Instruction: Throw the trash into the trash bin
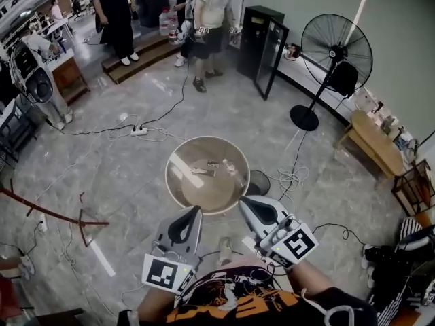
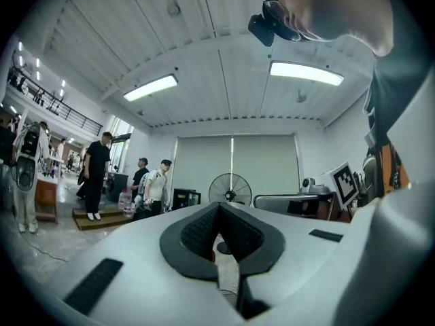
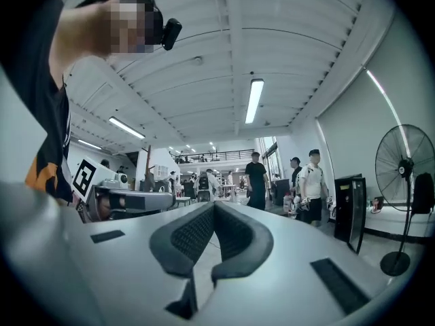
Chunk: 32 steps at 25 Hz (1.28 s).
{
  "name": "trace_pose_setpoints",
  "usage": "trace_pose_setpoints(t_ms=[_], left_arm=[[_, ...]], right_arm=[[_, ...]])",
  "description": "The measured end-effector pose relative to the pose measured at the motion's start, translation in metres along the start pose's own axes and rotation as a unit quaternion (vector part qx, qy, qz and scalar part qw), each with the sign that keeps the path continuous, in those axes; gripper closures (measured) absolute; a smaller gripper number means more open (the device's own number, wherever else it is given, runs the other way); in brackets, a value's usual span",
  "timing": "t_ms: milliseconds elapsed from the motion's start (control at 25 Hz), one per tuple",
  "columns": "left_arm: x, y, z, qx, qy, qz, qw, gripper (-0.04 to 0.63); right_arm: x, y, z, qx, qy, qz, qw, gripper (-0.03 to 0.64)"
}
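Nearest to us, at the head view's bottom edge: a dark shirt (image 1: 272,303) w/ big orange lettering, too cut off to read. Just ahead we hold both tongs level, side by side, each w/ a black-and-white marker cube (image 1: 165,274) at the rear. The cubes carry square patterns only, no words.

Left tongs (image 1: 193,212): jaws closed, black pads meeting at the tips, nothing between them. Right tongs (image 1: 243,202): same, jaws pressed together, empty. Both sets of tips sit over the near rim of the round table (image 1: 178,182), which has a glossy tan top.

The trash (image 1: 205,171) lies on that top, approx. mid-table: a few small pale scraps, too small for us to read any label. The trash bin (image 1: 259,182), small, dark and round, stands on the floor just beside the table's right edge.

Further out: a white power strip (image 1: 139,131) w/ cables on the grey floor at left, a floor fan (image 1: 336,54) on a black stand at right, and a black cabinet (image 1: 266,43) w/ its door ajar next to it. Farthest, several people (image 1: 212,15) stand by a low wooden step.
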State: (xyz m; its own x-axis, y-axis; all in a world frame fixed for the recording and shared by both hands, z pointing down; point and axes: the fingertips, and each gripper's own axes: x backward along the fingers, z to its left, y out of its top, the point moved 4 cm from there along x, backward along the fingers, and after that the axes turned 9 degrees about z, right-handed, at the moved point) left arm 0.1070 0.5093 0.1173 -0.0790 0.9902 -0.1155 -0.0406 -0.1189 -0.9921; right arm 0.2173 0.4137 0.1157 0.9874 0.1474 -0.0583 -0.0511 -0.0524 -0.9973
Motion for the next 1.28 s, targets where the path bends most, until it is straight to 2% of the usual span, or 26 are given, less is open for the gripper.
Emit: trace_pose_setpoints(t_ms=[320, 480, 640, 880, 1040, 1280], left_arm=[[-0.101, 0.029, 0.021, -0.03, 0.031, 0.012, 0.999, 0.572], [-0.139, 0.024, 0.026, -0.027, 0.036, 0.023, 0.9987, 0.572], [-0.164, 0.03, 0.047, -0.019, 0.036, 0.018, 0.999, 0.572], [-0.193, 0.014, 0.1, -0.004, 0.027, 0.014, 0.9995, 0.572], [-0.216, 0.01, 0.154, -0.006, 0.022, 0.017, 0.9996, 0.572], [-0.268, 0.008, 0.242, 0.029, -0.028, 0.004, 0.9992, 0.572]], right_arm=[[-0.038, 0.021, -0.107, 0.003, 0.038, -0.047, 0.998, 0.603], [-0.053, 0.016, -0.147, -0.005, 0.043, -0.045, 0.998, 0.603], [-0.075, 0.017, -0.168, 0.0, 0.052, -0.034, 0.998, 0.603], [-0.134, 0.003, -0.186, -0.006, 0.042, -0.011, 0.999, 0.603], [-0.183, 0.005, -0.198, 0.004, 0.021, 0.007, 1.0, 0.603], [-0.27, 0.018, -0.231, 0.021, -0.029, 0.039, 0.999, 0.603]])
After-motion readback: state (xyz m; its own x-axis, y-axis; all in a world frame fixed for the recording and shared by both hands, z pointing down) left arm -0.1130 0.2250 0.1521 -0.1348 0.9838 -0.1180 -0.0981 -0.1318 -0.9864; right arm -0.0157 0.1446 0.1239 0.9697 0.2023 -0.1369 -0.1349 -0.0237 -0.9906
